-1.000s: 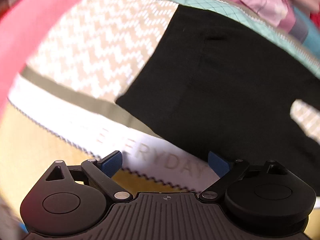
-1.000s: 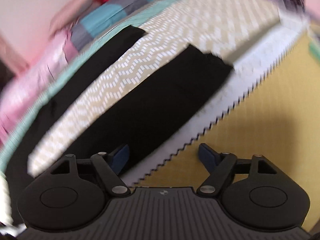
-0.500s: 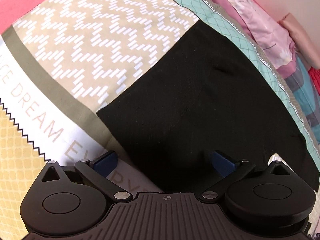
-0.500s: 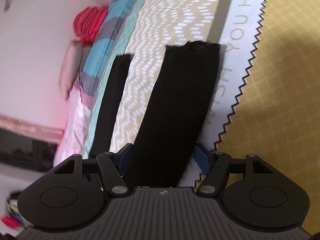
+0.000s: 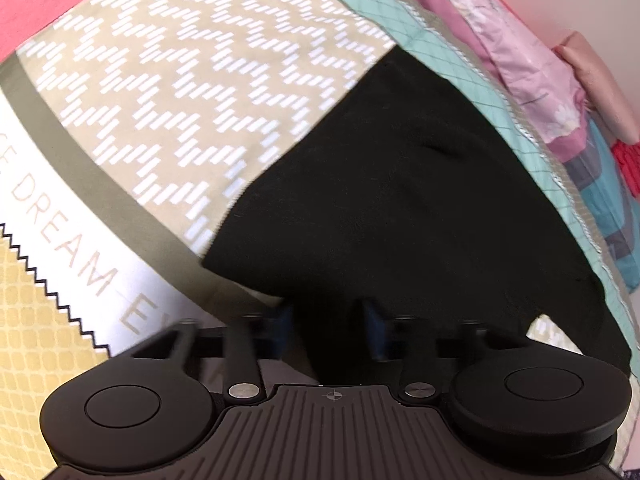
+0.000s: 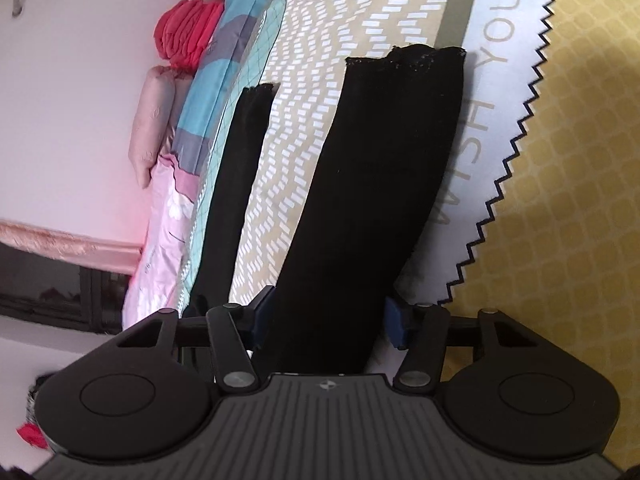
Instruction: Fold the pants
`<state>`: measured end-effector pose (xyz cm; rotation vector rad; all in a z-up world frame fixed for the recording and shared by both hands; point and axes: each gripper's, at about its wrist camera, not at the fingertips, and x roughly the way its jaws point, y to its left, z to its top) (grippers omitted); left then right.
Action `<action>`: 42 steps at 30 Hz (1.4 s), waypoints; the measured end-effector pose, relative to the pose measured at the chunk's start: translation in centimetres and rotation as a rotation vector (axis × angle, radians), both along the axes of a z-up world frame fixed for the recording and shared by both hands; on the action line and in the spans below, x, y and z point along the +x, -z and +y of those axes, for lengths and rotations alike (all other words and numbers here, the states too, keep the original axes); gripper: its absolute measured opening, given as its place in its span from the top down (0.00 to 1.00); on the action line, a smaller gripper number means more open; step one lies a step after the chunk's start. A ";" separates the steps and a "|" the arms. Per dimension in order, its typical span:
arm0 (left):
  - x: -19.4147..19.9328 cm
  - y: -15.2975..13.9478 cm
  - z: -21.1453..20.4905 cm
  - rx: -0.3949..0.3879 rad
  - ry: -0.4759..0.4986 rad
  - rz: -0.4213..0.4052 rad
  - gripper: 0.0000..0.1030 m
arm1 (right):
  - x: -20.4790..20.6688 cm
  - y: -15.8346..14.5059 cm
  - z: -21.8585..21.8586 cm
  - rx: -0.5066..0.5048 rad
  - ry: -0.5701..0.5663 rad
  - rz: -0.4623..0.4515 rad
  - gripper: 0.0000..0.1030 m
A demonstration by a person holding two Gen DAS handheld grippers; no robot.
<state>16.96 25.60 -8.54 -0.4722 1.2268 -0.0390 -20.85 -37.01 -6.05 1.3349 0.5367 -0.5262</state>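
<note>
Both grippers have narrowed their jaws since the earlier frames, each now straddling black cloth where before the blue pads stood wide.

From the left wrist, the left gripper (image 5: 328, 330) points down at the waist end of the black pants (image 5: 400, 208), which lie flat on the bedspread (image 5: 180, 92). Its jaws are closing, blurred with motion, and a fold of the pants runs between the two blue pads (image 5: 285, 330); whether the pads already press on the cloth cannot be told. Beside the pants, toward the left edge of the view, the bedspread shows a beige zigzag panel, then a grey-green stripe, a white band with printed letters and a yellow patch. On the far side of the pants a teal strip borders the bedspread, and beyond it lies a pink sheet (image 5: 532, 80).

From the right wrist, the right gripper (image 6: 328, 320) sits over one leg of the pants (image 6: 380, 200), which stretches away from it to a ragged hem. Its jaws are closing with the leg between them; the pads (image 6: 396, 322) stand just beside the cloth edges and do not visibly squeeze it. The second leg (image 6: 240, 184) lies apart from the first, with zigzag bedspread (image 6: 296, 168) between them. Past the second leg are a blue and grey blanket (image 6: 216, 92), a red bundle (image 6: 184, 28) and a pink pillow (image 6: 152, 132) against the wall.
</note>
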 end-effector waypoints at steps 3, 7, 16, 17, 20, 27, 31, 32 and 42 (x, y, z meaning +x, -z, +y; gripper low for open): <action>0.0 0.2 0.7 -0.025 -0.036 0.011 0.17 | -0.1 0.0 -0.3 -0.011 -0.004 0.052 0.78; 0.6 -0.8 0.5 -0.039 -0.046 0.007 0.25 | 1.0 -0.9 -1.0 -0.029 -0.038 0.111 0.93; 7.1 -5.6 -2.4 -0.056 -0.003 -0.125 0.26 | 9.7 -6.2 -4.6 -0.111 -0.121 -0.014 0.93; 8.2 -5.7 -2.9 -0.057 -0.005 -0.129 0.27 | 11.1 -6.4 -5.2 -0.106 -0.122 -0.020 0.93; 11.9 -5.7 -4.4 -0.056 -0.006 -0.128 0.28 | 15.6 -6.0 -7.0 -0.075 -0.116 -0.026 0.93; 20.6 -2.4 -7.5 -0.003 0.015 -0.020 0.27 | 25.6 -2.2 -11.5 0.014 -0.085 0.027 0.93; 22.5 -1.8 -7.9 -0.028 0.052 0.046 0.06 | 28.6 0.0 -12.9 0.055 -0.058 0.069 0.76; 22.8 -1.9 -7.5 -0.063 0.052 0.055 0.03 | 28.5 0.3 -13.2 0.069 -0.042 0.023 0.71; 20.9 -7.0 -3.6 -0.025 -0.071 -0.146 0.00 | 19.0 -4.1 -12.6 -0.236 0.140 -0.102 0.40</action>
